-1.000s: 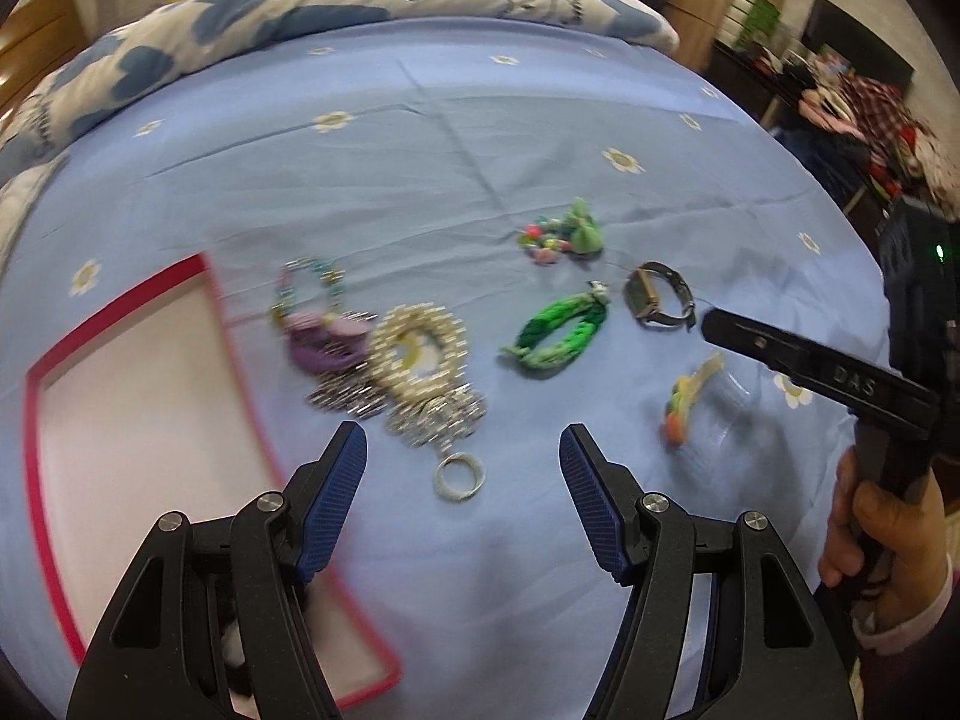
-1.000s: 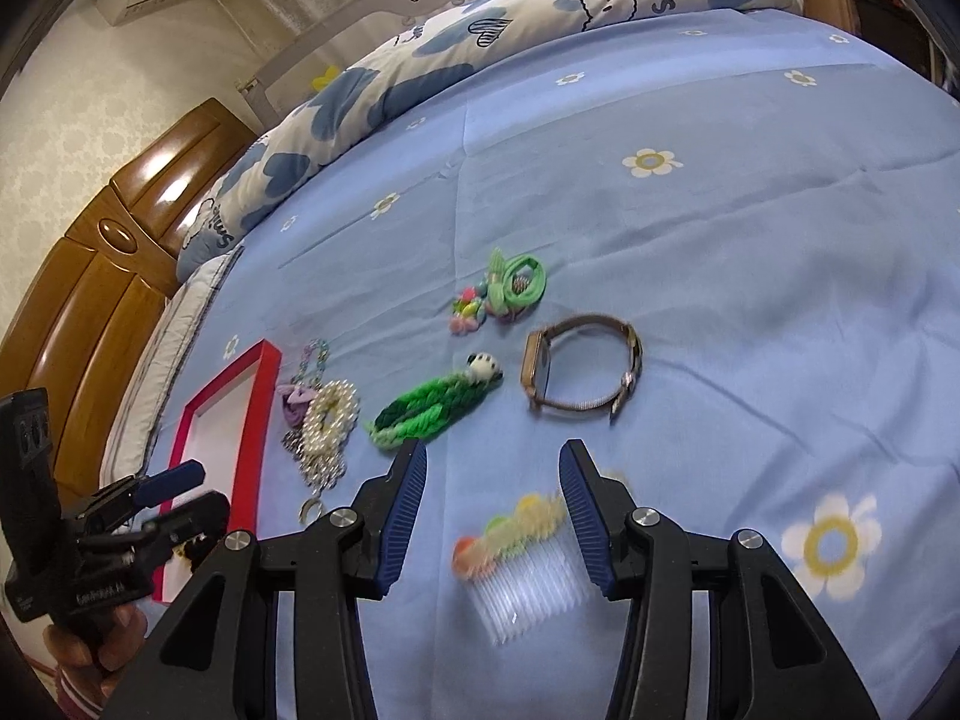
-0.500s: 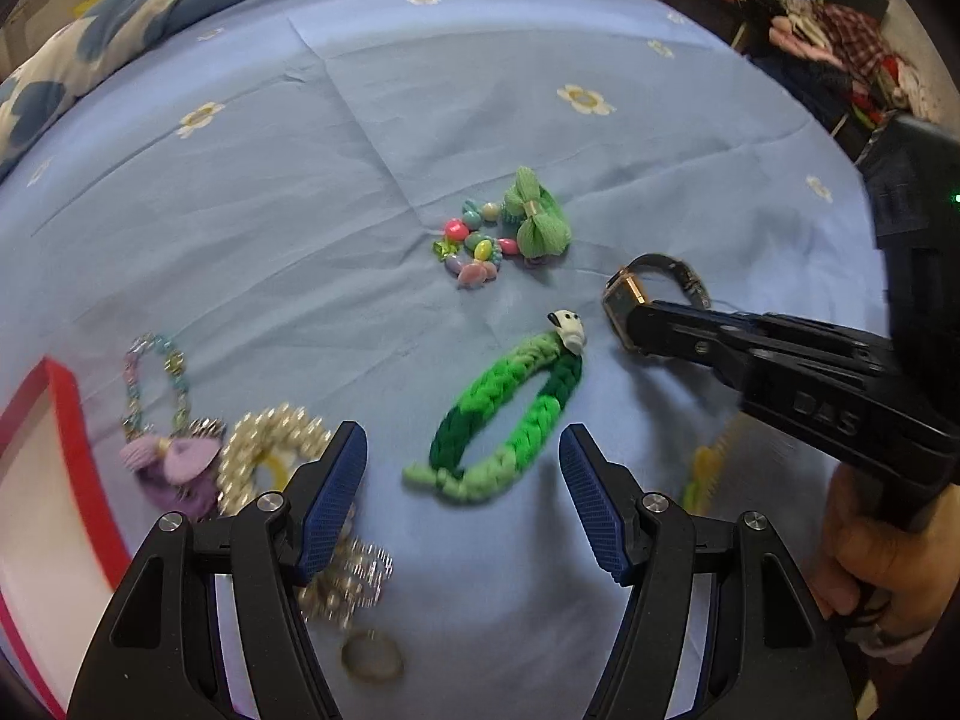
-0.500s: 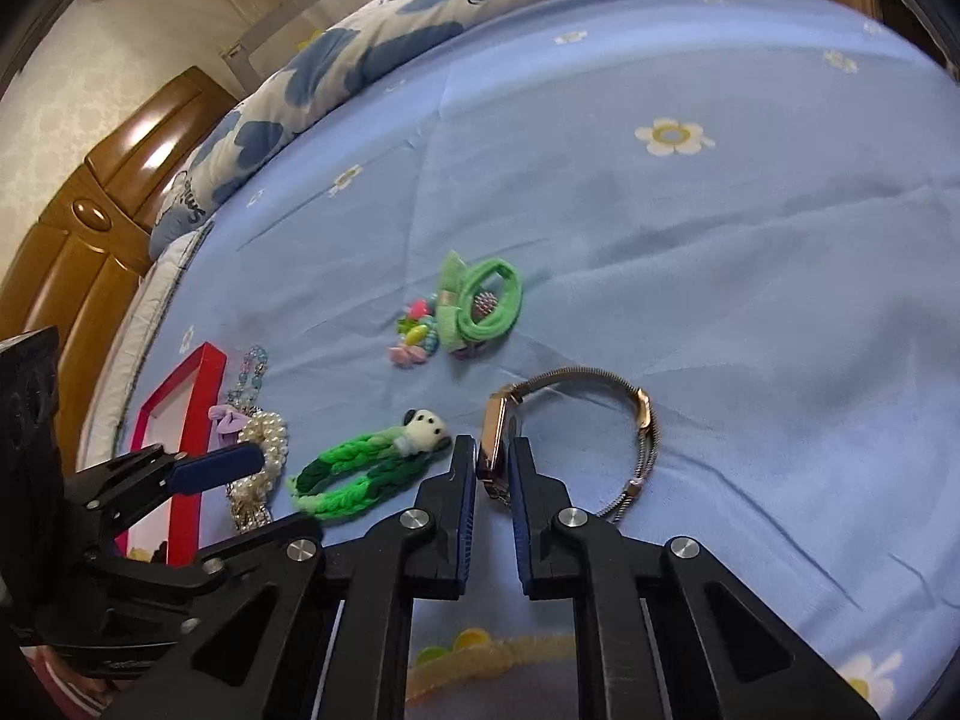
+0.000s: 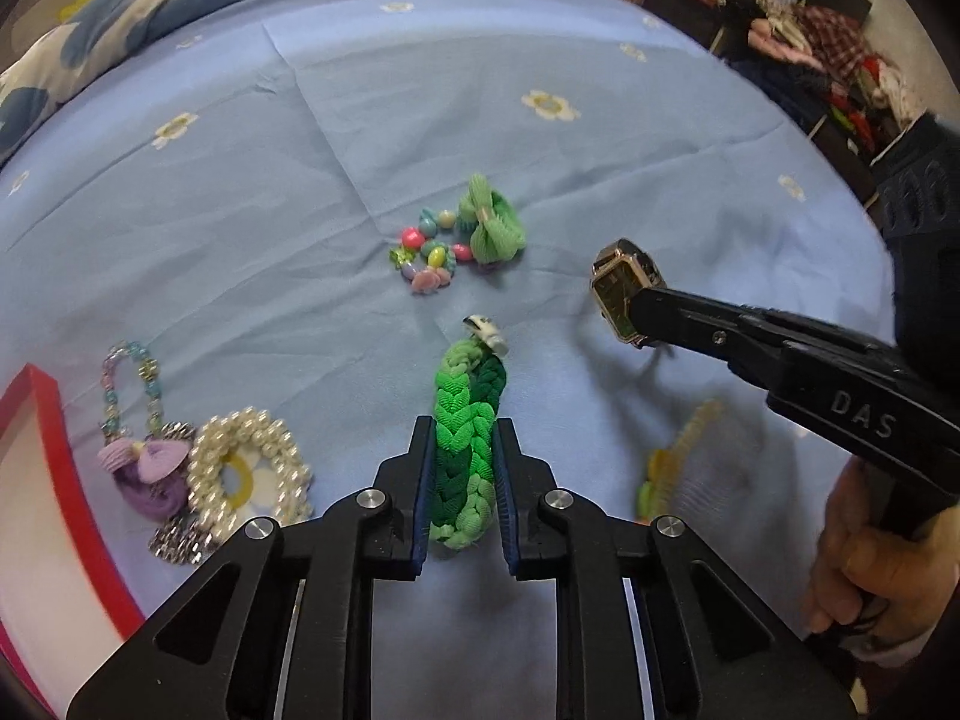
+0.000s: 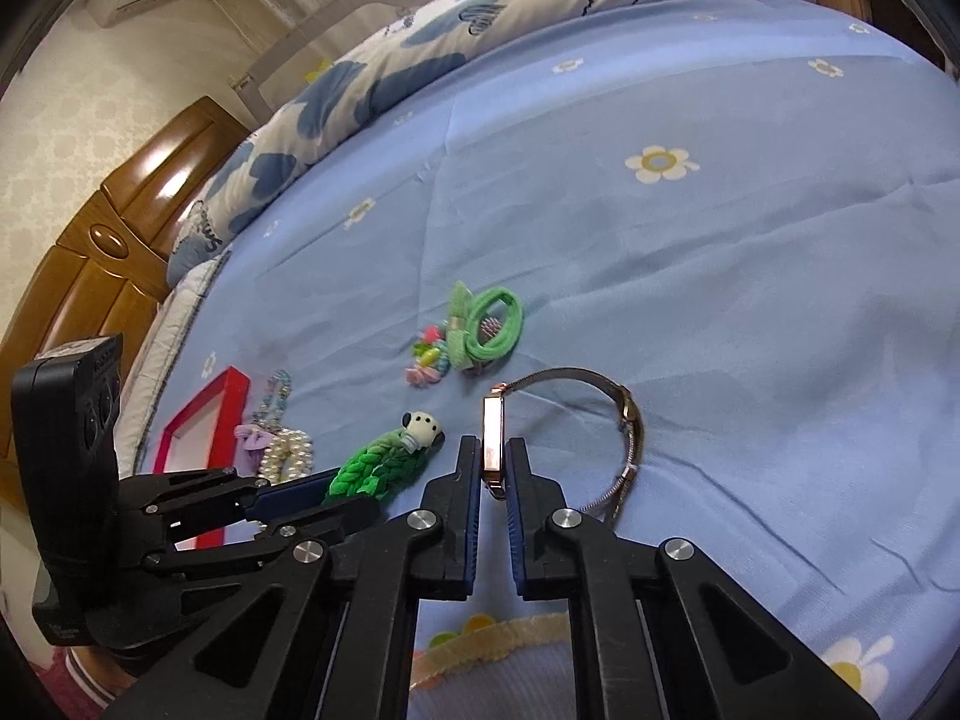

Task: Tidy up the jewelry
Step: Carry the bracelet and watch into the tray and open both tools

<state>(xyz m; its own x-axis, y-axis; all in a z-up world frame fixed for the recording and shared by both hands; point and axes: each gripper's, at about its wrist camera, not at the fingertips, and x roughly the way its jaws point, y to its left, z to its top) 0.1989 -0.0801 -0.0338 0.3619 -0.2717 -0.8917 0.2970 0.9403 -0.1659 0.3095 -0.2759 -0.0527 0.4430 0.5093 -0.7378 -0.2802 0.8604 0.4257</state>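
Jewelry pieces lie scattered on the blue flowered bedsheet (image 5: 240,192), and we count seven of them plus one red-framed tray (image 5: 42,450) at the sheet's left edge. Our left gripper (image 5: 465,468) has its two blue pads pressed against the sides of one green braided bracelet (image 5: 468,426), whose small panda charm points away from us. Our right gripper (image 6: 493,468) is clamped on the rectangular case of one wristwatch (image 6: 492,438), its thin band (image 6: 630,420) curving off to the right over the sheet. Beyond the bracelet, toward the pillow edge, lie one green bow hair tie (image 5: 489,225) and, touching it, one cluster of coloured beads (image 5: 429,252). Just beside the tray we see one pearl bracelet (image 5: 249,468), one purple flower piece (image 5: 147,468) touching it, and one pastel bead chain (image 5: 129,378) running back from the flower. One clear comb with yellow trim (image 5: 690,456) rests near the sheet's front edge, under the right gripper.
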